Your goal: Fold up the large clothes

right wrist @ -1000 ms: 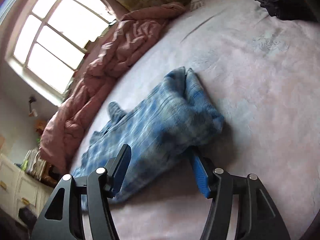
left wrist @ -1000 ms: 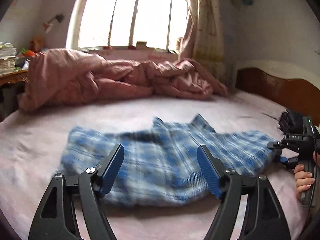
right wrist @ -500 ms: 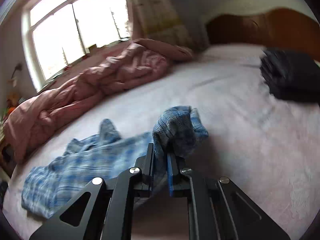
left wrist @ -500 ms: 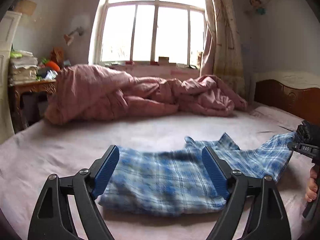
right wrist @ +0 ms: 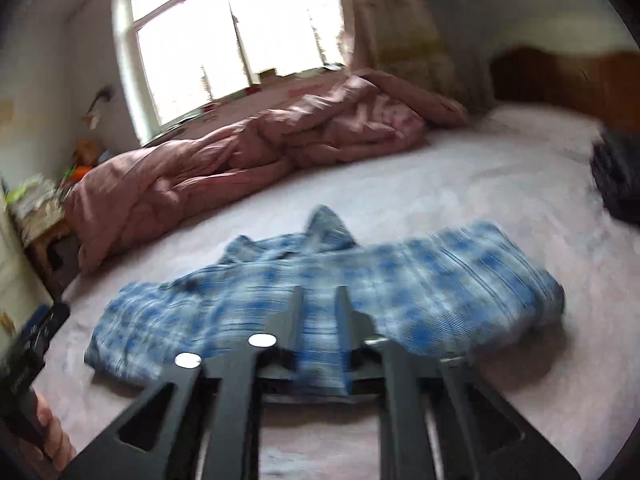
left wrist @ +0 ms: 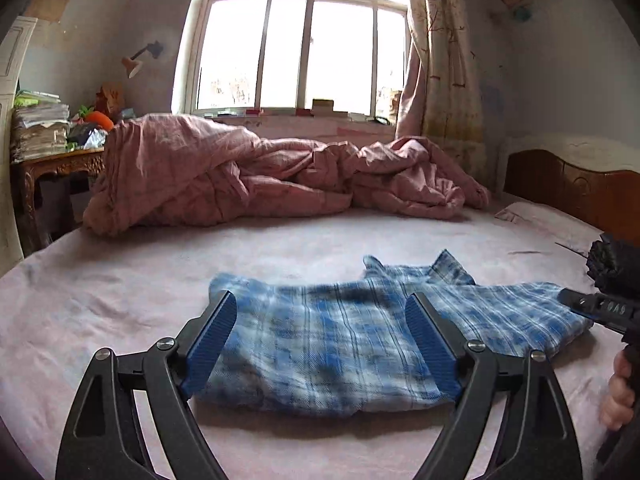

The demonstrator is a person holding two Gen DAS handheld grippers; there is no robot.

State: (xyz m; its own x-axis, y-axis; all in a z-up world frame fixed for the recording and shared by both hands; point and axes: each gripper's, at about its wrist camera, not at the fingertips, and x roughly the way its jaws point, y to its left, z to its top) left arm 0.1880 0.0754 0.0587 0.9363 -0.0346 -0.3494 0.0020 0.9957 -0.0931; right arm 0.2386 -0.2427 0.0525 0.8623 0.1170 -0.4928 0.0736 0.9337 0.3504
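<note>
Pink sheets cover the bed (left wrist: 120,300) under a bright window (left wrist: 296,52), with a rumpled quilt (left wrist: 248,176) heaped along the far side. From my left wrist view, my left gripper (left wrist: 320,344) stands with its jaws wide and nothing between the pads; the plaid shirt (left wrist: 340,340) lies flat on the bed just beyond them, its collar pointing toward the quilt and one end running off to the right. My right hand (left wrist: 618,396) shows at that edge, on its tool. I judge that one fold has just been laid and that the next fold calls for a grip on a shirt edge with each gripper. From my right wrist view, blurred, my right gripper (right wrist: 318,308) has its jaws narrow and opening; shirt cloth shows between them, but I cannot tell whether the pads press on it. This view alone shows the doubled, rounded right end of the shirt, a dark folded pile (right wrist: 618,176) near the headboard (right wrist: 568,80), and my left hand (right wrist: 44,436). Only the left view gives the desk (left wrist: 60,160) with its stacked papers.
</note>
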